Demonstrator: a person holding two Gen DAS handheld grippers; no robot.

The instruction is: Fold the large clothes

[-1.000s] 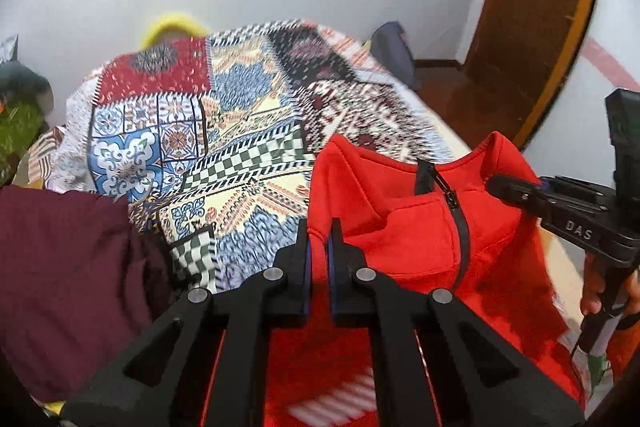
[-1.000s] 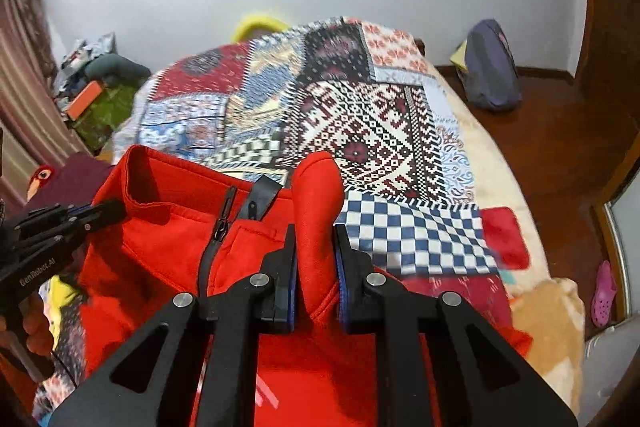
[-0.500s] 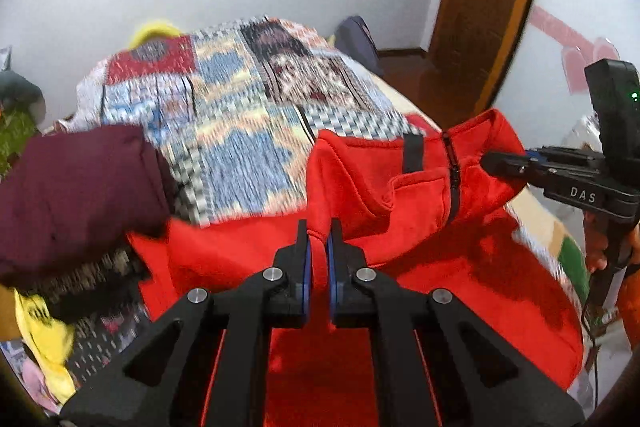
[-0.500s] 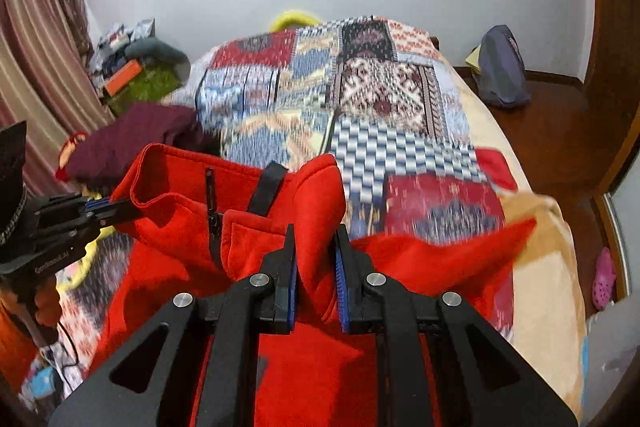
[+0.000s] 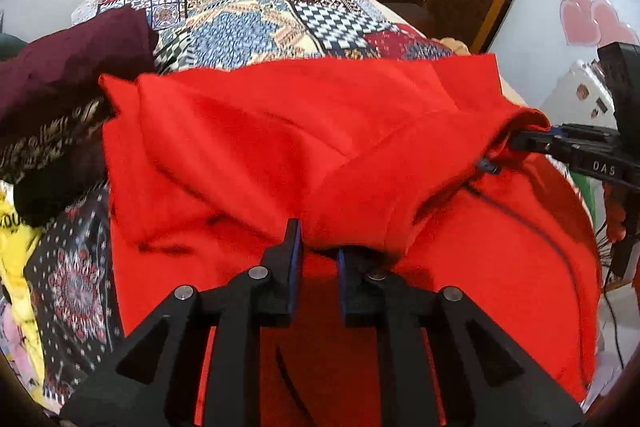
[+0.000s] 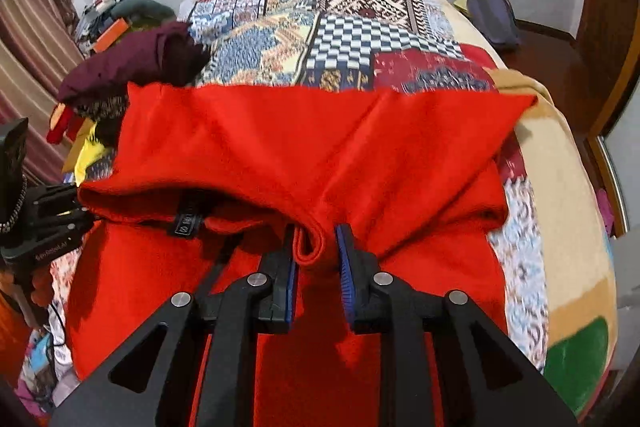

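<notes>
Red fleece jacket [image 5: 360,131] lies spread over the near half of the bed, hem side toward 12 o'clock, collar end toward 6 o'clock at the grippers; dark zipper line runs at about 4 o'clock in the left wrist view, black neck tab [image 6: 188,221] at 9 o'clock of the right gripper. Fabric looks soft, thick, floppy, light-to-medium weight: it drapes and bunches, will not hold a crease by itself, and fleece grips the pads well so slip risk seems low. Best hold is judged to be the doubled collar/shoulder edge, where layers are thick, not the single flat panel. Left gripper [image 5: 318,259]: jaws parted with a wad of collar fabric sitting between them, loose, not pinched. Right gripper [image 6: 316,259]: jaws likewise spread, a rolled red edge hanging in the gap, touching at most one pad. In the left view the right gripper shows at 3 o'clock, nose against the jacket edge. Outward: patchwork quilt [image 6: 360,39] covers the bed beyond the jacket at 12 o'clock; maroon garment [image 5: 68,67] piled at 10 o'clock, touching the jacket's left corner; yellow cloth [image 5: 16,239] at 9 o'clock; backpack [image 6: 494,11] on the floor at 1 o'clock.
</notes>
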